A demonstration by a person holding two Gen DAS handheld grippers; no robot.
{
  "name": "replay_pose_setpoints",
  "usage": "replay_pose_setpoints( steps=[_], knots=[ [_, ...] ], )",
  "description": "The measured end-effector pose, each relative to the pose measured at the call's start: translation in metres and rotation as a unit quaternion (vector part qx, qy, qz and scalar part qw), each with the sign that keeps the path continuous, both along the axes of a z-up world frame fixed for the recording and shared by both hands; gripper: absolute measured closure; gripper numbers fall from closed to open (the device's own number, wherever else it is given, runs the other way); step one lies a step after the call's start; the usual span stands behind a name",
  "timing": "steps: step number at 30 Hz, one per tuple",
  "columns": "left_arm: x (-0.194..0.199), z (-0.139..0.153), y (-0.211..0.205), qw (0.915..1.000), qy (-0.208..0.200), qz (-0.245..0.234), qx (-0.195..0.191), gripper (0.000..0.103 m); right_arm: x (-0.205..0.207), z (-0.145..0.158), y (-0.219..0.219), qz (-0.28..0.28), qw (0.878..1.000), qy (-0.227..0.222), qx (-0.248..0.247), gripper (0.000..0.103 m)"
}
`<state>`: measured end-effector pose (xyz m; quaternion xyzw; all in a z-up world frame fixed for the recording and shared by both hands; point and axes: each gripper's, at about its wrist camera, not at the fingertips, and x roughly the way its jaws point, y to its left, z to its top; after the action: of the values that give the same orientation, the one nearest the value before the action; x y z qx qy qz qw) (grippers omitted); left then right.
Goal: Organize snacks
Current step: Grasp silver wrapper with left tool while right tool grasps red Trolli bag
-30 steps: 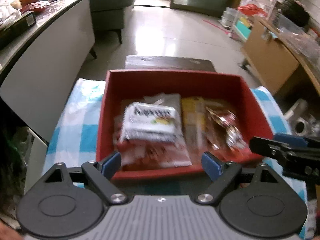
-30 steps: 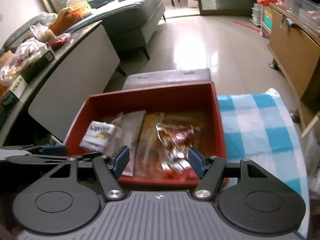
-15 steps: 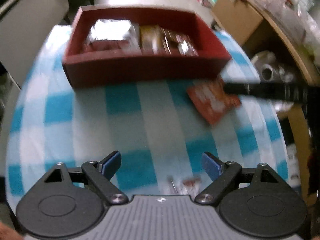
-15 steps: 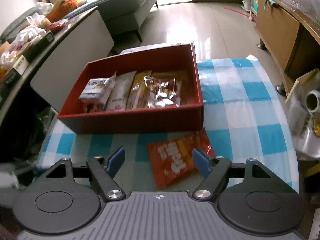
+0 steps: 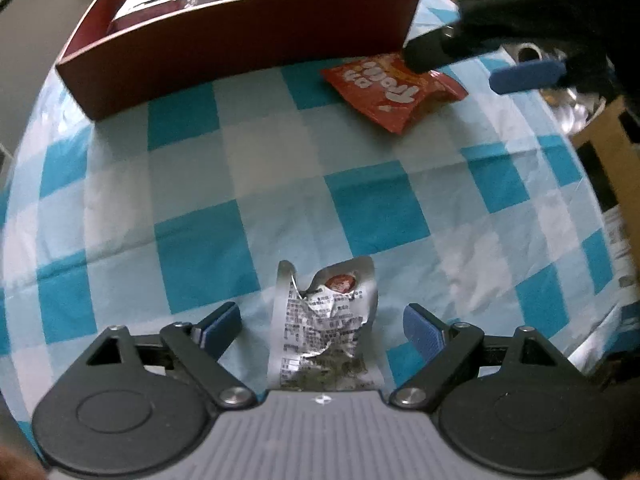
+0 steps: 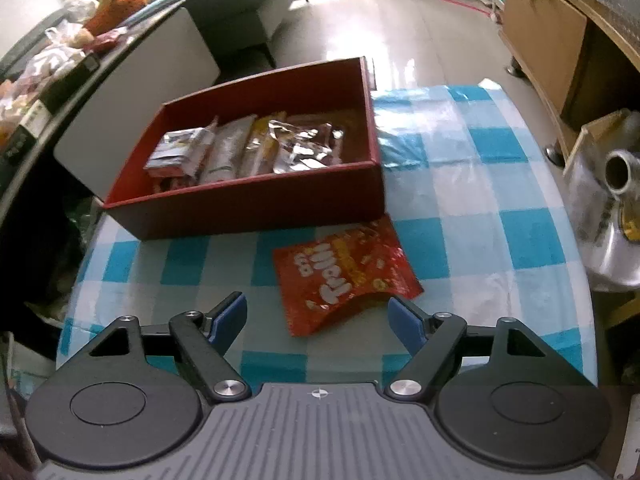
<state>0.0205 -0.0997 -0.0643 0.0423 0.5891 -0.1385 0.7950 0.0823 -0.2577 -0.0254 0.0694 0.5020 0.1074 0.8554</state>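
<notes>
A red box (image 6: 256, 200) holding several snack packets stands on the blue-and-white checked tablecloth (image 5: 360, 208); it also shows in the left wrist view (image 5: 224, 52). A silver crumpled snack packet (image 5: 324, 324) lies on the cloth between the fingers of my open left gripper (image 5: 322, 326). A red-orange snack bag (image 6: 344, 276) lies flat in front of the box, just ahead of my open, empty right gripper (image 6: 318, 316). In the left wrist view the bag (image 5: 392, 88) lies under the right gripper (image 5: 480, 56).
A shiny metal pot (image 6: 616, 208) sits past the table's right edge. A grey-topped counter (image 6: 100, 92) with bags and boxes runs along the left. A wooden cabinet (image 6: 552, 40) stands at the far right, a sofa (image 6: 240, 4) beyond the box.
Both grippers have pulled back from over the red box toward the near side of the table. The silver packet now lies between the left fingers; the orange bag lies before the right gripper.
</notes>
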Motion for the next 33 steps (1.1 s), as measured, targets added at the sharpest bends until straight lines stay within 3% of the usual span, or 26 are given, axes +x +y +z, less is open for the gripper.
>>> replay_pose_setpoints(
  steps=[1, 3, 5, 11, 17, 19, 23, 29, 33],
  knots=[
    [-0.002, 0.000, 0.000, 1.0000, -0.004, 0.000, 0.004, 0.023, 0.002, -0.002, -0.002, -0.004, 1.000, 0.003, -0.001, 0.019],
    [-0.003, 0.002, 0.000, 0.9997, -0.016, -0.003, 0.020, 0.037, 0.008, -0.007, -0.006, -0.014, 1.000, 0.010, 0.000, 0.019],
    [-0.005, 0.006, 0.004, 0.9993, -0.027, -0.005, 0.024, 0.056, 0.017, -0.011, -0.011, -0.028, 0.999, 0.018, 0.007, 0.017],
    [0.002, 0.010, 0.027, 0.9998, -0.013, 0.012, -0.007, 0.058, 0.046, -0.028, -0.014, -0.071, 0.996, 0.046, 0.035, 0.017],
    [0.005, 0.010, 0.039, 0.9995, -0.002, 0.015, -0.027, 0.061, 0.063, -0.045, 0.017, -0.029, 0.998, 0.053, -0.014, 0.011],
    [0.005, 0.010, 0.041, 0.9995, 0.000, 0.014, -0.029, 0.061, 0.065, -0.050, 0.026, 0.001, 0.998, 0.060, -0.027, 0.000],
    [0.004, 0.009, 0.044, 0.9993, 0.007, 0.014, -0.034, 0.061, 0.061, -0.057, 0.041, 0.031, 0.995, 0.053, -0.075, 0.000],
    [0.007, 0.010, 0.046, 0.9989, 0.006, 0.007, -0.045, 0.060, 0.063, -0.040, 0.022, 0.019, 0.997, 0.048, -0.053, 0.000],
    [0.009, 0.005, 0.044, 0.9990, 0.017, 0.009, -0.042, 0.060, 0.072, -0.055, 0.017, 0.020, 0.994, 0.072, -0.078, 0.000]
  ],
)
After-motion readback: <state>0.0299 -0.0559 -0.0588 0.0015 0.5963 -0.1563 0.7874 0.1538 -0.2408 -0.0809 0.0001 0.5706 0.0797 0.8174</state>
